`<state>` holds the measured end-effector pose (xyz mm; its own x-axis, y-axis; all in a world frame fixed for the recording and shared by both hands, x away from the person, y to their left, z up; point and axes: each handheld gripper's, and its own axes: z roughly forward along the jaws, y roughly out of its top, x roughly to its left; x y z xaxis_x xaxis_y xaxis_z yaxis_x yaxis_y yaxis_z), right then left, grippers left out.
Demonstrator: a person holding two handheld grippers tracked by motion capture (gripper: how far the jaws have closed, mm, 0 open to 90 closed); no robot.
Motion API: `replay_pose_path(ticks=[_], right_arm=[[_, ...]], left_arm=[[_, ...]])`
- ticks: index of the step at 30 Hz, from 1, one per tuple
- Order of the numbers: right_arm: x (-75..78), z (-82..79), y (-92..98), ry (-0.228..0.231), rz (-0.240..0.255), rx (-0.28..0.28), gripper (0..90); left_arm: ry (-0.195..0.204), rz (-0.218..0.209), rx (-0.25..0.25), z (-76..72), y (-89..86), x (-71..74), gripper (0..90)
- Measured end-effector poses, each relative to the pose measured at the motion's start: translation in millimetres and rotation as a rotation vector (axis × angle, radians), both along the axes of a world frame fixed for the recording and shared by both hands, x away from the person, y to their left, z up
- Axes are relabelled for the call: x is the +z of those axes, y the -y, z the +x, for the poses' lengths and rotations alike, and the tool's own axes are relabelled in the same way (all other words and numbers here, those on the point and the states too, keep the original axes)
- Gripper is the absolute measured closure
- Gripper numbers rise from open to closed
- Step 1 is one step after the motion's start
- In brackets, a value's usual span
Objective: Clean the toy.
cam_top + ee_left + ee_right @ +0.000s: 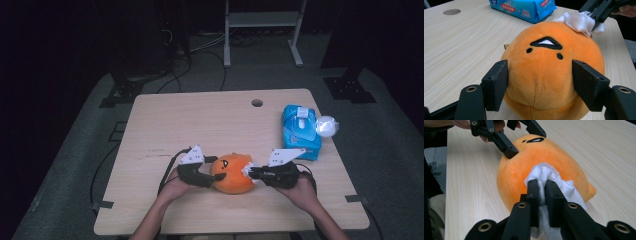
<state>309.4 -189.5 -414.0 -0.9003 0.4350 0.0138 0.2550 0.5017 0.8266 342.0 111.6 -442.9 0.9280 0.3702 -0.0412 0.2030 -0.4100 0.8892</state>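
On table (165, 120), plush (231, 175) wiped (seemingly) by tissue (247, 170).

Your right gripper (541, 192) hides the wipe's (564, 187) pinched middle; the plush toy's (549, 75) underside runs off the frame's bottom edge.

**Plush, plastic and pale wood**

The orange toy (549, 82) is soft plush with a short, matt nap; its face is stitched in black and white thread. The white wipe (549, 177) looks like thin, fibrous cloth — crumpled and matt. Both the left gripper (540, 86) and the right gripper (542, 195) have jaws of matt black plastic with brass-coloured metal inserts. The desk (200, 120) is pale wood-grain laminate, smooth. Near its right edge, the blue wipes pack (299, 131) is glossy plastic film.
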Motion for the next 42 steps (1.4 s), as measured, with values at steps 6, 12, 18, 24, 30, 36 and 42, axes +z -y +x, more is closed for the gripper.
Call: replay_pose_path(ticks=[6, 12, 18, 24, 30, 36, 42], right_arm=[[0.1, 5.7, -2.6, 0.003, 0.009, -0.025, 71.6], [-4.6, 13.1, -6.6, -0.019, 0.034, -0.041, 66.7], [-6.4, 13.9, -5.9, -0.048, 0.046, -0.015, 81.9], [2.6, -0.1, -18.0, -0.02, 0.057, 0.042, 82.4], [1.2, -7.1, -30.5, 0.013, 0.024, 0.075, 82.4], [-2.4, -3.4, -2.8, -0.01, 0.03, 0.017, 82.5], [-6.5, -4.8, 5.2, -0.021, 0.013, 0.004, 82.4]], left_arm=[[0.026, 0.017, -0.022, -3.1, 3.5, 1.1, 33.8], [0.031, 0.022, -0.048, -5.3, 7.1, 0.8, 34.6], [0.021, 0.018, -0.054, -3.6, 5.8, 0.3, 32.8], [0.008, -0.007, -0.014, 0.2, 4.9, -0.9, 29.2], [-0.007, -0.012, 0.01, 2.5, 1.9, -1.5, 32.8], [-0.026, -0.026, 0.017, 4.0, -1.6, -2.1, 33.1], [-0.048, -0.026, 0.011, 3.0, 3.9, -0.9, 11.2]])
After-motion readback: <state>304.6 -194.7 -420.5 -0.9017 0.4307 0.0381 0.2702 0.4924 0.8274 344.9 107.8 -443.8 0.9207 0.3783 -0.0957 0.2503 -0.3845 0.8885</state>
